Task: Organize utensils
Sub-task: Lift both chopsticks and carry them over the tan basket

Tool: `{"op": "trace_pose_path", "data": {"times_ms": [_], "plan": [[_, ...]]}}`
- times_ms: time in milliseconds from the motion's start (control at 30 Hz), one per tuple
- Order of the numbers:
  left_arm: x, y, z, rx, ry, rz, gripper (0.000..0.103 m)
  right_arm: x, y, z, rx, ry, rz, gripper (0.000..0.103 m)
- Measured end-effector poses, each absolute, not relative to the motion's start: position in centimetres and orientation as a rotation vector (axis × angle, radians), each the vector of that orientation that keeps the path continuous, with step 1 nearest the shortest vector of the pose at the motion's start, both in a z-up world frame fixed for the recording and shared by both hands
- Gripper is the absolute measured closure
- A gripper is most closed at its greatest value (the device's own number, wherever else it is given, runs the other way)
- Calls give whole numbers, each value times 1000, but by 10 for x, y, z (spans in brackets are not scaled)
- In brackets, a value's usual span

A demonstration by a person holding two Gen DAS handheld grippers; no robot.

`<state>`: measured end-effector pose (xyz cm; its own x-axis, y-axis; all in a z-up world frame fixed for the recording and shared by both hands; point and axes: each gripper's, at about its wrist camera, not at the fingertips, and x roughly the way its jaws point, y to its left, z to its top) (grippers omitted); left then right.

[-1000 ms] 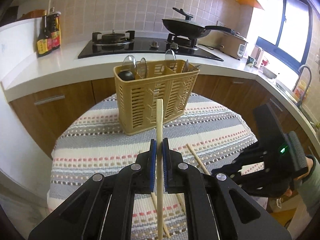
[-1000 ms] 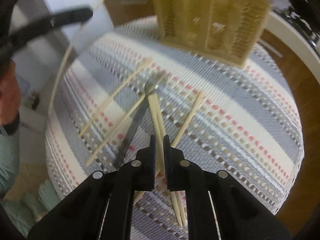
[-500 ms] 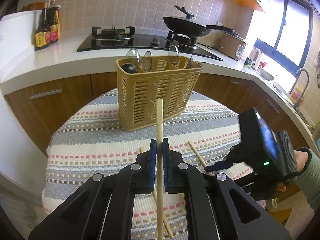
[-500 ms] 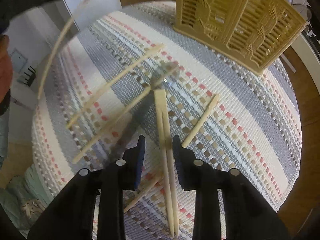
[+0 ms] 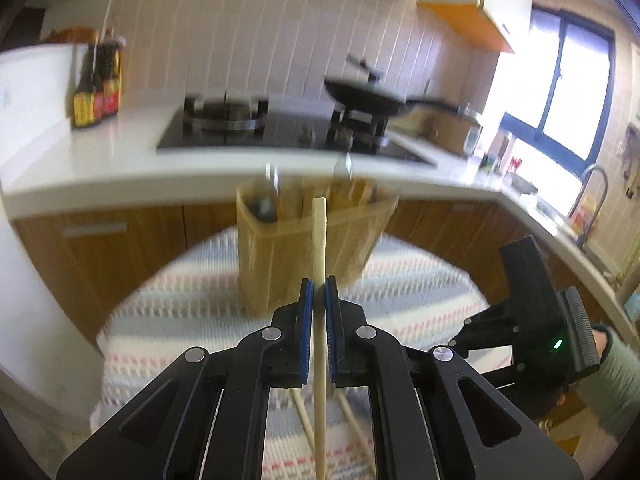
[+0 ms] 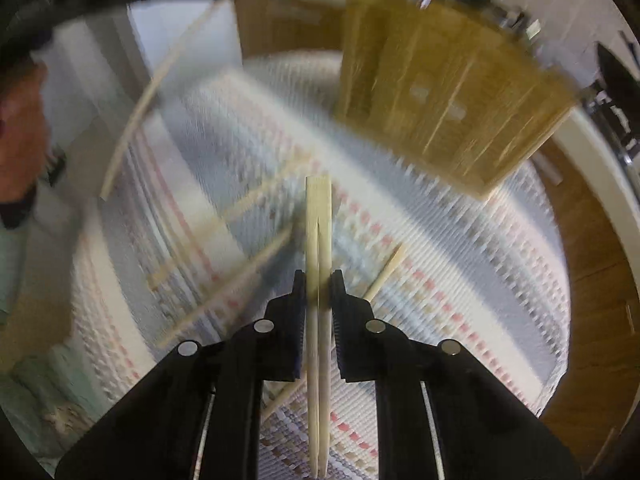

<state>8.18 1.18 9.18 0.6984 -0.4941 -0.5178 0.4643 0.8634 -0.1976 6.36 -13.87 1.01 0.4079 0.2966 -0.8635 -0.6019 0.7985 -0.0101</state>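
My left gripper (image 5: 319,286) is shut on a single wooden chopstick (image 5: 319,240) that points toward the yellow slotted utensil basket (image 5: 280,248) on the round striped table. My right gripper (image 6: 318,280) is shut on a pair of chopsticks (image 6: 318,216) and holds them lifted above the striped tablecloth (image 6: 440,264). Several loose chopsticks (image 6: 240,204) lie on the cloth to the left of it, one (image 6: 386,270) to the right. The basket (image 6: 452,92) stands at the far right in the right wrist view, with metal utensils in it. Both views are blurred.
The right gripper's body (image 5: 532,320) shows at the right in the left wrist view. A white counter (image 5: 120,148) with a black stove (image 5: 280,128), a pan (image 5: 368,96) and sauce bottles (image 5: 96,88) runs behind the table. A window (image 5: 560,92) and sink tap (image 5: 592,188) are at right.
My right gripper opened around the pair of chopsticks, then closed on them and lifted them. My left gripper rose with its chopstick, so the basket now sits lower in view.
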Motion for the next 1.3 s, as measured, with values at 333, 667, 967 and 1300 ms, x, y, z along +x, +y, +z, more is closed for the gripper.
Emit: {"op": "trace_pose_path", "data": {"times_ms": [333,667,967,1300], "plan": [[116,3,181,-123,294,-517,99,105,-203,159,-13,516,509,92],[168,-7,184,-186,105,-444,99,166,-244,186,116,239,324,92],[202,-5,140,-228,100,-414,99,208,-241,145,92,227,285,92],[209,-10,110,-192,103,-354,98,215,-237,113,96,238,278,92]]}}
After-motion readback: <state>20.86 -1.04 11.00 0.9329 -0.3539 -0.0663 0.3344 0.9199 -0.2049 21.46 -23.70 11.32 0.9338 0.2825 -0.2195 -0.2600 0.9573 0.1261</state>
